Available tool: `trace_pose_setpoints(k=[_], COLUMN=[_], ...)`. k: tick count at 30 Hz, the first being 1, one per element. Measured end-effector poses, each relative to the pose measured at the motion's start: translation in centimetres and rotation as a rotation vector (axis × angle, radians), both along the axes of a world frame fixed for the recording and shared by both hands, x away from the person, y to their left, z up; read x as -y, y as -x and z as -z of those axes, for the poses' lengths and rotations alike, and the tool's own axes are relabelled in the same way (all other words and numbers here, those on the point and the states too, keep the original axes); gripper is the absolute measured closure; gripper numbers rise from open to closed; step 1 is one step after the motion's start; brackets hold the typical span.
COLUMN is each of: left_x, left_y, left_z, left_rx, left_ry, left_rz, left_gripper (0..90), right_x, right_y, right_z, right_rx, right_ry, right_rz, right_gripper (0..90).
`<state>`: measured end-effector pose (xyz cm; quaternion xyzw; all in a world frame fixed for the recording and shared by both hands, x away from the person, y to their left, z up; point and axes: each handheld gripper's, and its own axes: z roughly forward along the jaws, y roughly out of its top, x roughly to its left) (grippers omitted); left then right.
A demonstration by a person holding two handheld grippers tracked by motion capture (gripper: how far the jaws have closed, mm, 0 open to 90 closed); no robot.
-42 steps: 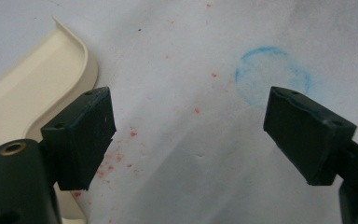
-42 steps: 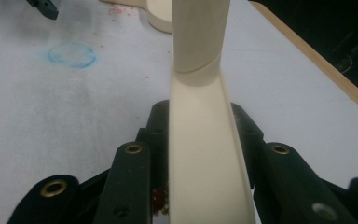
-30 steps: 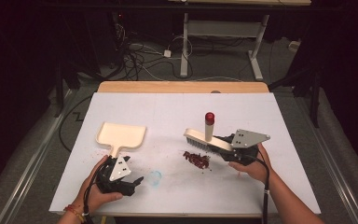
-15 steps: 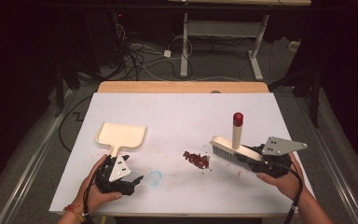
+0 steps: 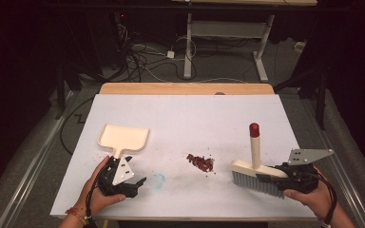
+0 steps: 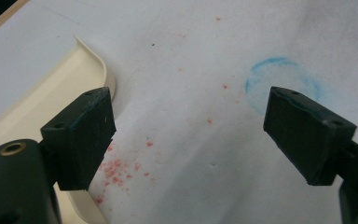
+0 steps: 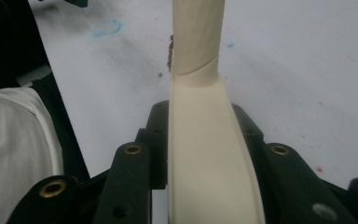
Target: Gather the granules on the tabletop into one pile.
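Observation:
A cream dustpan [image 5: 123,137] lies at the table's left, its handle pointing toward my left gripper [image 5: 139,182]. That gripper rests on the table just below the handle. Its jaws stand wide open over bare white tabletop, with the dustpan's rim [image 6: 37,93] beside the left jaw. A small pile of red crumbs [image 5: 200,162] lies at mid-table. My right gripper [image 5: 268,177] is shut on the back of a cream brush [image 5: 255,167], to the right of the crumbs. The brush has grey bristles and an upright red-capped handle. Its cream body [image 7: 205,154] is clamped between the jaws.
A faint blue ring [image 5: 158,180] is drawn on the white table cover [image 5: 185,114] right of my left gripper, and it shows as the blue ring [image 6: 282,86] near the right jaw. Red specks [image 6: 116,169] dot the surface. A wooden edge [image 5: 185,88] runs along the far side.
My right gripper has carried the brush to the right, from beside the crumbs toward the table's right edge. The left gripper and the dustpan have stayed put.

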<state>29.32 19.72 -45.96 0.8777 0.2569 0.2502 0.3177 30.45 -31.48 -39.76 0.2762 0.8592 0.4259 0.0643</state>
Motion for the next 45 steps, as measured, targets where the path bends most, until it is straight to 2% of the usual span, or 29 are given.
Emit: trace_pose_setpoints(k=[4,7,12,17,22,24,25,26,27,28,30,31,34,37,38,40,41,45], left_x=[0.1,0.3,0.6,0.7,0.9,0.9,0.9,0.9,0.9,0.9,0.9,0.9,1.0,1.1,1.1,1.2,1.2,1.2], left_y=[-0.1,-0.2,-0.2,-0.3,-0.3,-0.3,-0.3,-0.3,-0.3,-0.3,-0.3,-0.3,-0.4,-0.4,-0.4,-0.5,-0.5,-0.5], left_z=[0.0,0.1,0.4,0.5,0.6,0.6,0.7,0.7,0.7,0.7,0.7,0.7,0.7,0.8,0.8,0.7,0.8,0.8], left_rx=[-0.004,-0.012,-0.019,-0.026,-0.032,-0.032,-0.033,-0.034,-0.028,-0.030,-0.037,-0.031,-0.031,-0.040,-0.040,-0.032,-0.040,-0.043], left_ry=[0.001,-0.008,-0.034,-0.040,-0.047,-0.046,-0.046,-0.045,-0.046,-0.046,-0.046,-0.050,-0.053,-0.055,-0.055,-0.058,-0.056,-0.057], left_rz=[0.004,0.009,0.014,0.020,0.027,0.029,0.029,0.029,0.031,0.032,0.033,0.037,0.038,0.037,0.038,0.041,0.040,0.041], left_gripper=[15.8,15.8,15.7,15.7,15.7,15.7,15.7,15.7,15.7,15.7,15.7,15.7,15.7,15.7,15.7,15.7,15.7,15.7], right_x=[0.2,0.7,1.6,2.6,3.6,4.0,4.1,4.2,4.3,4.6,5.3,5.4,4.8,3.8,3.3,2.5,2.1,1.0], right_y=[-1.3,-3.0,-6.1,-8.6,-10.8,-11.4,-11.7,-11.9,-11.9,-12.1,-12.3,-12.2,-11.9,-11.8,-11.9,-12.2,-12.5,-13.6], right_z=[0.7,1.1,2.1,2.7,2.9,3.2,3.2,3.2,3.1,3.1,3.0,3.0,2.6,2.6,2.7,3.2,3.4,4.5], right_rx=[-0.074,-0.129,-0.204,-0.226,-0.221,-0.236,-0.230,-0.221,-0.188,-0.175,-0.186,-0.162,-0.070,0.006,0.018,0.025,0.023,0.014], right_ry=[-0.009,-0.030,-0.036,-0.006,0.014,-0.005,0.002,0.012,0.032,0.046,-0.010,-0.002,0.072,0.141,0.169,0.214,0.236,0.304], right_rz=[0.030,0.056,0.088,0.125,0.214,0.239,0.252,0.267,0.302,0.334,0.368,0.386,0.420,0.465,0.471,0.475,0.476,0.485], right_gripper=[67.0,66.8,62.6,52.6,36.6,34.1,31.9,38.5,40.3,36.2,35.1,36.0,40.0,52.4,58.7,65.4,68.5,74.9])
